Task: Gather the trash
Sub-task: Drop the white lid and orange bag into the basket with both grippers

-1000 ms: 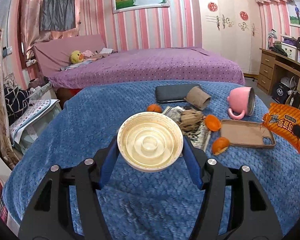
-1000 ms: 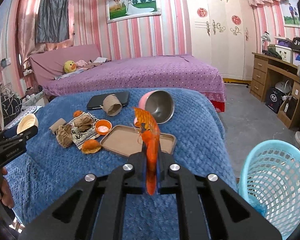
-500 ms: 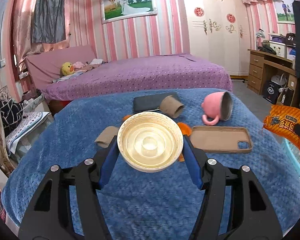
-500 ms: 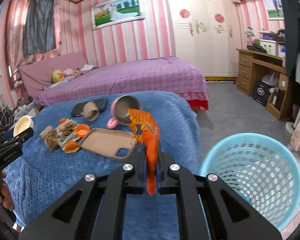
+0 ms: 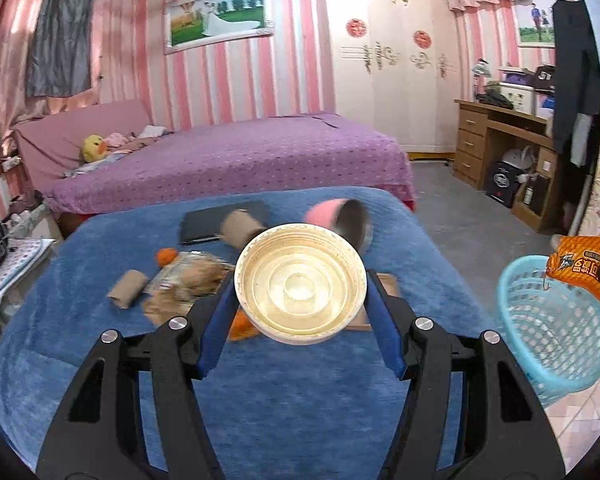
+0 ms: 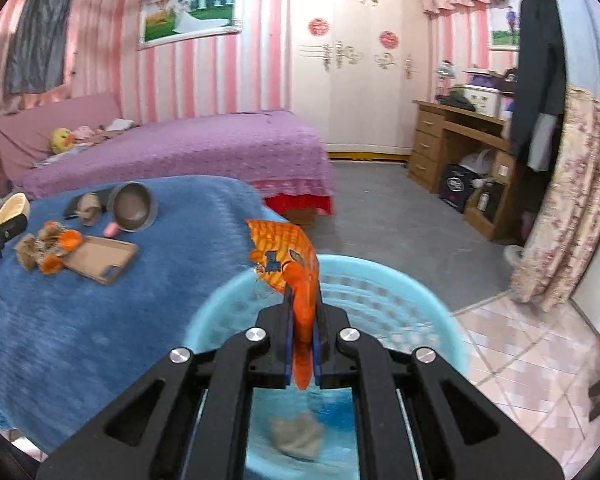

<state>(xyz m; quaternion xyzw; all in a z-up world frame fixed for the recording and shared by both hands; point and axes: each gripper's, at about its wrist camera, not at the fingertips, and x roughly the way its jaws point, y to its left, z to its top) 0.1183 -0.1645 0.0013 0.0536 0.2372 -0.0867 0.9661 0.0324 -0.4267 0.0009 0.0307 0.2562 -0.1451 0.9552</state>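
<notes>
My left gripper [image 5: 301,304] is shut on a cream plastic lid [image 5: 300,282] and holds it above the blue blanket [image 5: 284,400]. My right gripper [image 6: 302,344] is shut on an orange snack wrapper [image 6: 288,256] and holds it over the light blue basket [image 6: 380,280]; the wrapper [image 5: 584,268] and basket [image 5: 556,320] also show at the right of the left wrist view. A crumpled grey scrap [image 6: 298,436] lies in the basket. Cardboard tubes [image 5: 128,288], brown paper [image 5: 196,276] and orange peels [image 5: 167,256] lie on the blanket.
A pink mug [image 5: 340,216], a black phone [image 5: 216,222] and a tan phone case [image 6: 100,258] lie on the blanket. A purple bed [image 5: 228,160] stands behind, a wooden desk [image 5: 496,140] at the right. The floor [image 6: 520,360] is tiled near the basket.
Both grippers have swung to the right. The right gripper has carried the wrapper from beside the basket to above its opening. The lid stays gripped in the left gripper.
</notes>
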